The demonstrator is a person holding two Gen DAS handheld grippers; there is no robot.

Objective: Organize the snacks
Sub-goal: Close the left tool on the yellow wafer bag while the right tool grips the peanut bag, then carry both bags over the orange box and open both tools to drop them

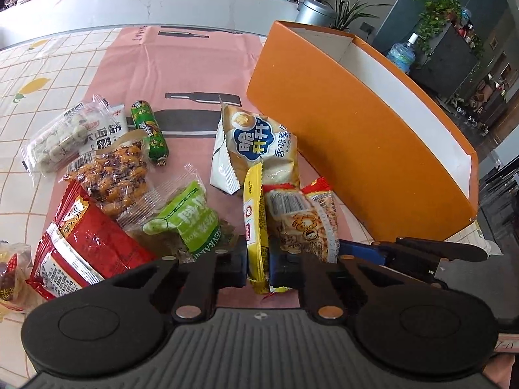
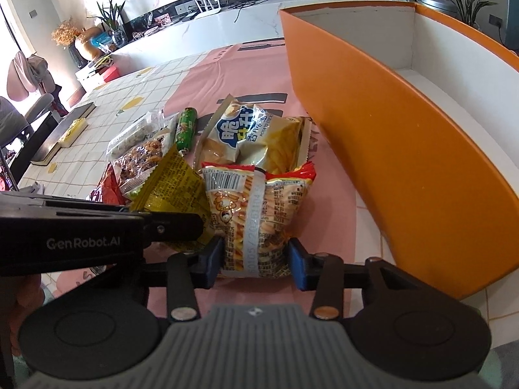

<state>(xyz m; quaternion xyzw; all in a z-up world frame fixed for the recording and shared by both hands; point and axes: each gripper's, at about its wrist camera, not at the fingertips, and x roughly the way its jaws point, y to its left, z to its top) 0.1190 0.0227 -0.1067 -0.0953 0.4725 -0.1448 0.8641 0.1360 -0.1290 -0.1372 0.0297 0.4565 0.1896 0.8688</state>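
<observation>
Left gripper (image 1: pixel 258 267) clamping one yellow packet (image 1: pixel 256 223), right gripper (image 2: pixel 256 264) spread around one noodle-snack bag (image 2: pixel 259 217), one orange box (image 2: pixel 389 149).

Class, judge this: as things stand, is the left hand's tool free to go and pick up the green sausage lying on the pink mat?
Probably not yet. The left tongs are shut on a yellow packet, so they would have to drop it first. The green sausage itself lies uncovered on the mat, past the other snacks.
</observation>
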